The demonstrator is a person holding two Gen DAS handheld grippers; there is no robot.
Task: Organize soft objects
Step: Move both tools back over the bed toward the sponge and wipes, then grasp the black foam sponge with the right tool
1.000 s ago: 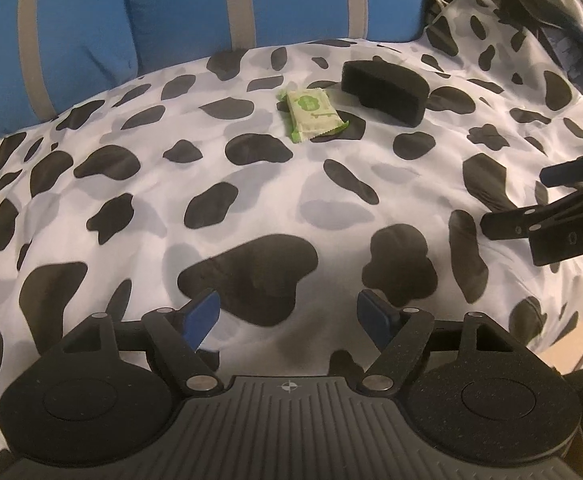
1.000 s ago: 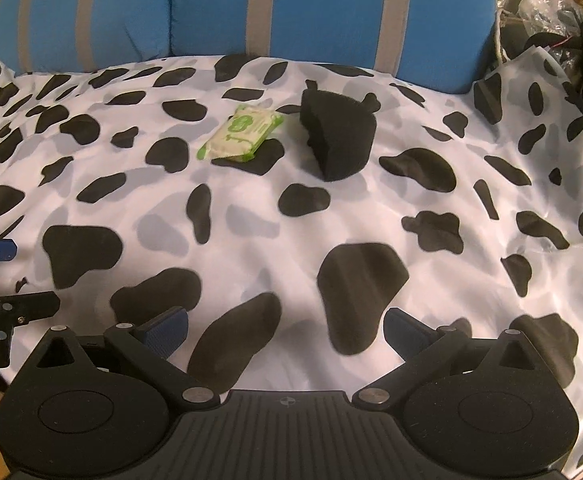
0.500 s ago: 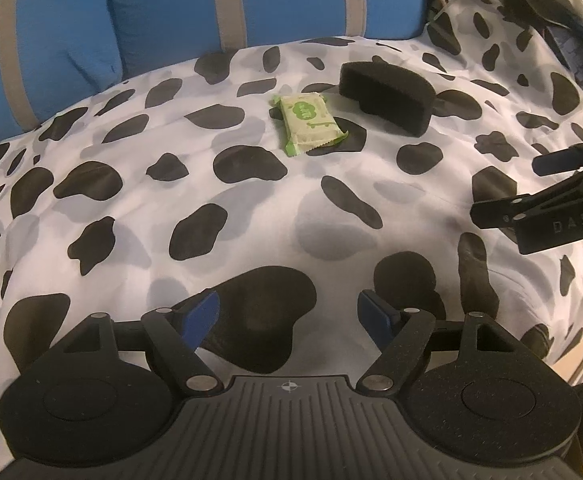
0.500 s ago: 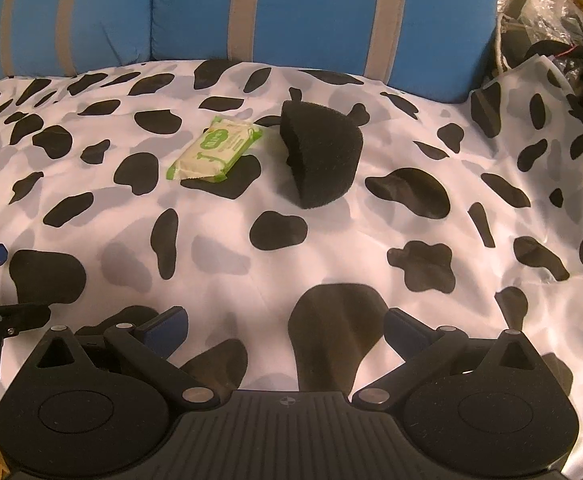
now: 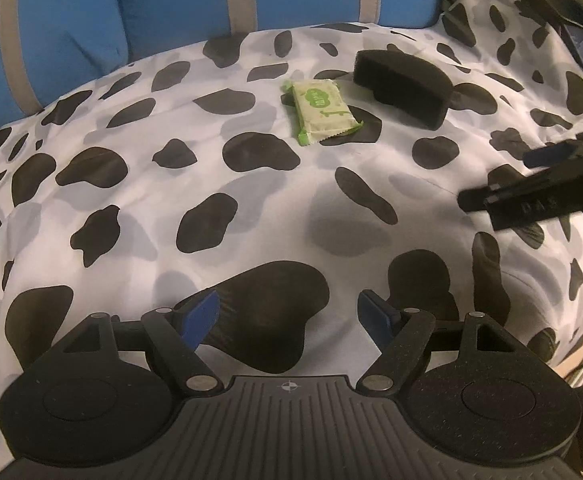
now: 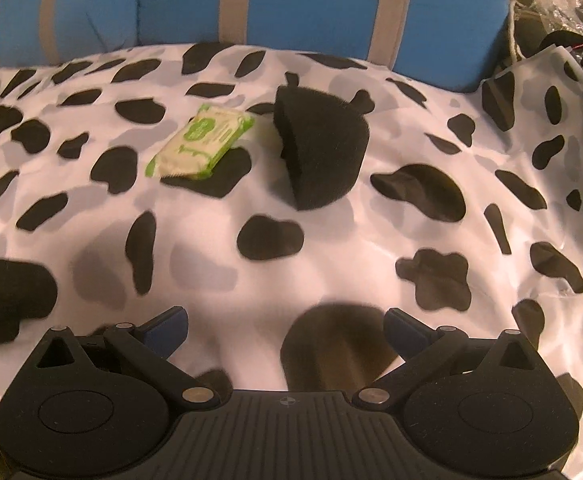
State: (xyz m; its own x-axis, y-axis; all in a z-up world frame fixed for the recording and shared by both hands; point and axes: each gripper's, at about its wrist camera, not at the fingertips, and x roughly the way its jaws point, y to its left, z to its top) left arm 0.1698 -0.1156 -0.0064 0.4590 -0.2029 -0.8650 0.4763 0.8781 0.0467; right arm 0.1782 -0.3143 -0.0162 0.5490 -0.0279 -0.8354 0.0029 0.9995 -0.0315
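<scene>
A white sheet with black cow-patch print covers the soft surface, and two things lie on it toward the far side, in front of a blue cushion with grey stripes. One is a small green-and-cream wipes packet; it carries a round green emblem and some pale printing on its face, but the lettering is too small to read from either view. Just beside it, on its right, sits a black foam sponge with a rounded top; the two are close but I cannot tell whether they touch. In the right wrist view the same packet lies flat and the sponge stands on a cut edge.

The left tongs are held over a big black patch near the camera, their blue pads wide apart with nothing between them. The right tongs are likewise spread, empty, above the sheet and well short of the sponge. From the left view the right tool's black body reaches in from the right edge, with faint raised letters on its side that look like "D A S"; the rest is blurred.

A heap of dark clutter lies at the far right corner.
</scene>
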